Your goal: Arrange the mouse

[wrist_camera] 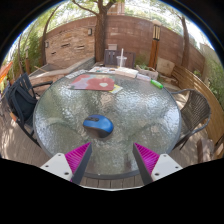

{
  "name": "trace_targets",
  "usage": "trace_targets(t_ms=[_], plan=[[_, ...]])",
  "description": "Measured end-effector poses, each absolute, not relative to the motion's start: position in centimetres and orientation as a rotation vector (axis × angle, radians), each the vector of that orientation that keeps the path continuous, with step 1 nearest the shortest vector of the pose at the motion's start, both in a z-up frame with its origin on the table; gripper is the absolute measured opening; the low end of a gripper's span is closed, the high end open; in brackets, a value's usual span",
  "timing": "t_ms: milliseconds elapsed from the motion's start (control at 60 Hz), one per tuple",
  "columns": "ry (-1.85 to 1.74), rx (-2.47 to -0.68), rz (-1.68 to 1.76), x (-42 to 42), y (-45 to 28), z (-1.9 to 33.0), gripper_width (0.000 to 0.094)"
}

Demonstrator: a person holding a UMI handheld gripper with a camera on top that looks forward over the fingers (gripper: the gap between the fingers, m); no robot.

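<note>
Gripper view: outdoor patio, round table (60, 115) with a textured, rippled glass top and a thin metal rim. Behind it a brick wall (75, 42), a tree trunk (103, 30) and foliage overhead. Dark chairs around the table: one on the left side (22, 98), one on the right (196, 108). The mouse (98, 125) is blue, rounded and glossy, sitting on the glass just ahead of the gripper (110, 158) and slightly left of its centreline, not touching either finger. Gripper fingers are spread wide apart, nothing between them; magenta pads (76, 156) face inward. At the far side of the table lies a flat mat (95, 85), red and pale, and a small green object (157, 84) near the far right rim; can't tell what it is.
</note>
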State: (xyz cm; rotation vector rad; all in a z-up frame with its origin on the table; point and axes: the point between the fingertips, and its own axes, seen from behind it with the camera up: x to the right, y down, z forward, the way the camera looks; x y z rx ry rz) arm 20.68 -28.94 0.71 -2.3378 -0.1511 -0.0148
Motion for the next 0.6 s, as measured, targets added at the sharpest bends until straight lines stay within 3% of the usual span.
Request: trace_targets(t_ms=[183,400,500,567,600], plan=[[-0.186,-2.302,-0.038,18.0,-23.1,-1.0,0.0846],[-0.169,-2.277,-0.108,19.3,-17.1,-0.4,0.0834],[-0.165,-2.31,-0.101,19.3,-16.1,-1.4,0.0736],[-0.138,-2.327,-0.031,18.2,-16.0,-1.9,0.053],[-0.12,-2.328,-0.004,18.0,-15.8,-1.7,0.0502]])
